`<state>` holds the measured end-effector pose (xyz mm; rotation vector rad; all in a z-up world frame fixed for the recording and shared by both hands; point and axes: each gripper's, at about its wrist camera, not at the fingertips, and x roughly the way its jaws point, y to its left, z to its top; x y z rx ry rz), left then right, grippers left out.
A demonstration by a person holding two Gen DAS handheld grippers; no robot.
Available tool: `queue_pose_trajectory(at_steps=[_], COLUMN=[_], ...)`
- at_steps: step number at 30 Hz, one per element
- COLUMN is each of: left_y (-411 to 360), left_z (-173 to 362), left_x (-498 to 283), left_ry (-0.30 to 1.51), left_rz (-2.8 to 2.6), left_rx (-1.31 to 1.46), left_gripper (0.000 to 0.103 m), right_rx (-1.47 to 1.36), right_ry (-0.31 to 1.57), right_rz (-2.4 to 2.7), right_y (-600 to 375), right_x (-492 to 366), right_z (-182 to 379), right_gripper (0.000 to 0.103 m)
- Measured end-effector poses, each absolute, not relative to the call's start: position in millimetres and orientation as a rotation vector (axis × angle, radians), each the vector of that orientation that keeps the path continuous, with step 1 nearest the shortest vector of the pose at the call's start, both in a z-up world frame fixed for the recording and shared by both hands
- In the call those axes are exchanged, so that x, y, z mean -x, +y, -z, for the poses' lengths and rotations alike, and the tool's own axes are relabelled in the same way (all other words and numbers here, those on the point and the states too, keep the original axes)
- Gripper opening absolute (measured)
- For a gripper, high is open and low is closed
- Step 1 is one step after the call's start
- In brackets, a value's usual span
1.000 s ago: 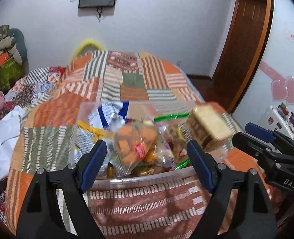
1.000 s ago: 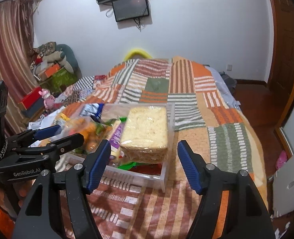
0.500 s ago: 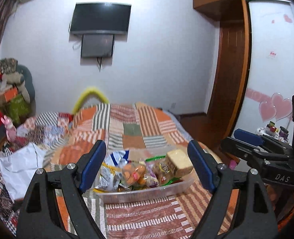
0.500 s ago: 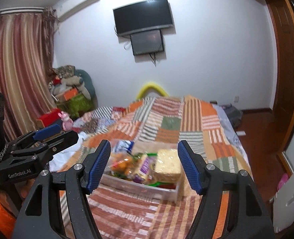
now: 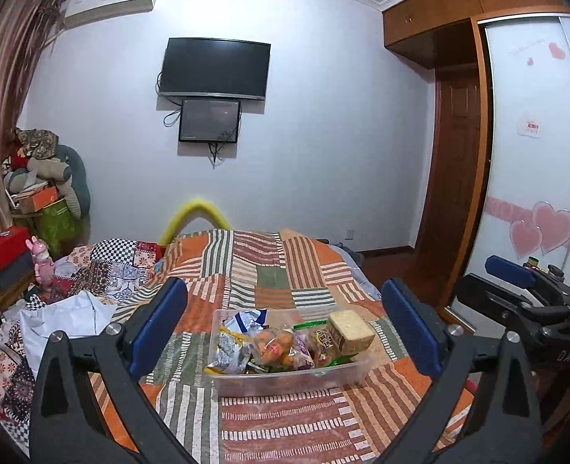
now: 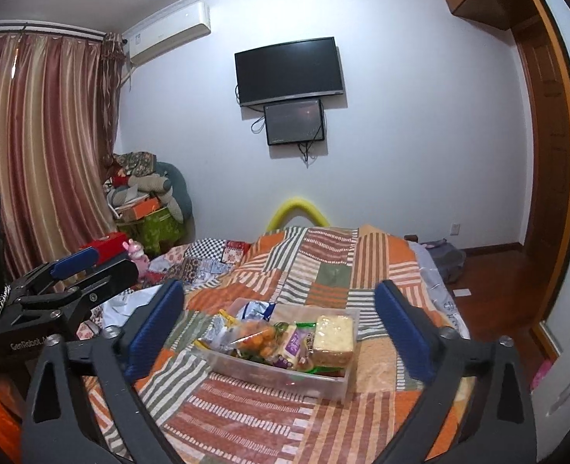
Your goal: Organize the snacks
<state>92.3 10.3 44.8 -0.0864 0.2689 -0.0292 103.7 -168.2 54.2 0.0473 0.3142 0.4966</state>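
Left gripper (image 5: 285, 328), black-armed with blue pads, jaws wide apart after just opening further, nothing between the pads, raised above the near end of the bed and aimed slightly downward. Right gripper (image 6: 281, 328), same build, jaws likewise spread to their widest after just opening, nothing held. Seen from the left wrist, right gripper at the right edge of view; seen from the right wrist, left gripper (image 6: 87, 270) at the left edge, both clear of the bin.

Beyond the pads, clear rectangular plastic bin (image 5: 285, 381) resting on the patchwork bedspread of orange, green and striped squares (image 5: 269, 266), near the bed's near end, closer to its right edge than to its left. Inside the bin, snacks standing packed together: pale yellow block of wrapped sponge cake (image 5: 351, 331) at the right end, clear bag of orange round snacks (image 5: 275, 348) in the middle, crinkled silver and blue packets (image 5: 232, 342) at the left end, a purple-labelled packet (image 6: 293, 342) between the orange bag and the cake.

Along the bed's left edge, white crumpled cloth (image 5: 68, 315) and a second checked quilt (image 5: 107, 266). At the bed's far end, yellow curved foam tube (image 5: 192, 216). On the white wall, black flat television (image 5: 215, 67) with a smaller dark screen (image 5: 209, 120) below it. Left of the bed, striped reddish curtain (image 6: 41, 143); to the right, brown wooden door (image 5: 457, 178).
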Motion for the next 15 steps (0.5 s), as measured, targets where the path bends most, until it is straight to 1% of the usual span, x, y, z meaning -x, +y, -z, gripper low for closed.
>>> queue_pose_trajectory(at_steps=[15], left_y=[5.3], left_z=[-39.8], left_x=[-84.2], left_ry=[0.273], left_rz=[0.018], left_rx=[0.06], left_gripper=[0.102], right_rx=[-0.05], right_ry=[0.33], right_rz=[-0.495], right_y=[-171.5], right_x=[-98.4], right_z=[-48.3], right_gripper=[0.103])
